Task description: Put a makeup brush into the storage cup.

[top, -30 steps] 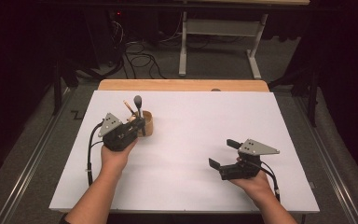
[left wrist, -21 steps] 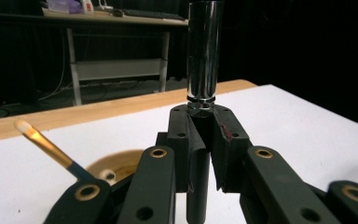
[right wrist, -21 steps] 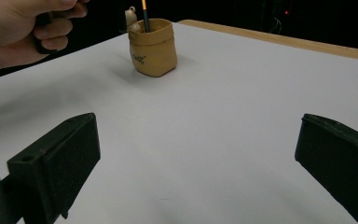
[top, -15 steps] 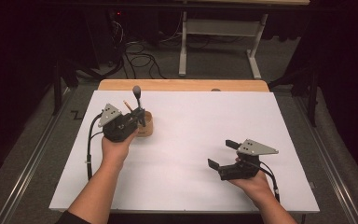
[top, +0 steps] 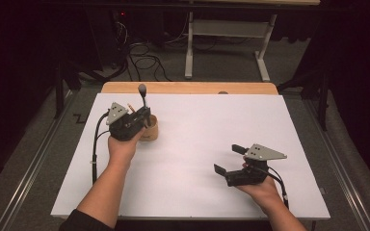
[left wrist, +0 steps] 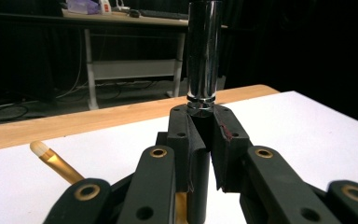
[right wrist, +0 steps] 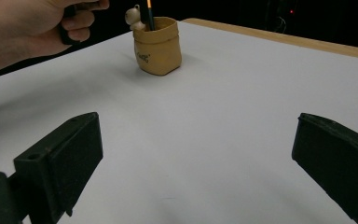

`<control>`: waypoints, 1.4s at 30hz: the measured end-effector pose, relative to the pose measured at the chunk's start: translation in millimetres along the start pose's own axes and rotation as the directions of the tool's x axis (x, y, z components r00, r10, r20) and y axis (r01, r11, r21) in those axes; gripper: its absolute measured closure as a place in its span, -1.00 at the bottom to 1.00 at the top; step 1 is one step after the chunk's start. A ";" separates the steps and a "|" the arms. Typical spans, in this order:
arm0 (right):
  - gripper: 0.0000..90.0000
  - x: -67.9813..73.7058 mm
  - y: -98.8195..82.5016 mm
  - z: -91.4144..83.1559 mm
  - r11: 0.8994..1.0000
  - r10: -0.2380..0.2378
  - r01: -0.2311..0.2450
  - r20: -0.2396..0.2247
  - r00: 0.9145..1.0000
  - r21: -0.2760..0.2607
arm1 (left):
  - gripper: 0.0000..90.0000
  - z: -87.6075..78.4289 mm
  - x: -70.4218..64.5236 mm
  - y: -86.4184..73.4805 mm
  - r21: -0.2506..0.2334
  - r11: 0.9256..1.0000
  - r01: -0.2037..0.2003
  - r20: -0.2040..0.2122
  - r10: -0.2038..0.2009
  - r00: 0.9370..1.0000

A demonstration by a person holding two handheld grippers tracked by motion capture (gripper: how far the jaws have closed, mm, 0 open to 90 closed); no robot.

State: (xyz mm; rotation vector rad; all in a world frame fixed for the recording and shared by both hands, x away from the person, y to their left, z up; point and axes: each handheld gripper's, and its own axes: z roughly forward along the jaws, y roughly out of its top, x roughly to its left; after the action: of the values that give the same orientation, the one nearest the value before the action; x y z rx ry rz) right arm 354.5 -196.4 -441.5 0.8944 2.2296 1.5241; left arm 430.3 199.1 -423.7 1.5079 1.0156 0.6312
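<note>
A tool with a chrome cylindrical head (top: 142,89) (left wrist: 203,51) stands upright over a tan pouch-like holder (top: 150,131) (right wrist: 158,44) at the table's left. My left gripper (top: 143,115) (left wrist: 200,135) is shut on the tool's dark shaft just below the chrome head. A gold pen with a white tip (left wrist: 56,161) leans beside the jaws. The holder also carries a pencil (right wrist: 149,14) and a small bear-shaped topper (right wrist: 134,17). My right gripper (top: 228,159) (right wrist: 198,135) rests near the front right, open, with nothing between its jaws.
White sheet (top: 197,144) covers the table, with a wooden strip (top: 188,87) along its far edge. The hand on the left gripper (right wrist: 32,28) is beside the holder. Beyond the table are desk legs (top: 189,48) and floor cables (top: 144,60).
My left gripper has shifted toward the far edge and slightly upward, carrying the chrome-headed tool higher over the holder. The right gripper has stayed put.
</note>
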 end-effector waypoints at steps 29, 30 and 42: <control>-0.91 1.6 -0.2 -0.1 1.000 -0.001 0.001 -0.015 1.000 0.003 | 0.76 13.8 0.6 -16.3 0.068 0.995 -0.066 -0.053 0.070 0.996; -0.91 1.6 -0.2 0.0 1.000 -0.005 0.005 -0.017 1.000 0.001 | 0.76 14.1 0.5 -17.5 0.070 0.995 -0.066 -0.054 0.070 0.996; -0.89 1.8 -0.7 0.5 1.000 -0.009 0.010 -0.020 1.000 0.006 | 0.76 17.7 -1.0 -27.6 0.109 0.991 -0.084 -0.051 0.090 0.995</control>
State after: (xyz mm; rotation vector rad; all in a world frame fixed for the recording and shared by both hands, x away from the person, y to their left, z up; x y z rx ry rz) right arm 353.2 -195.0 -442.2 0.8729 2.2507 1.5292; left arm 437.8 188.5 -453.8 1.6429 1.0440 0.6929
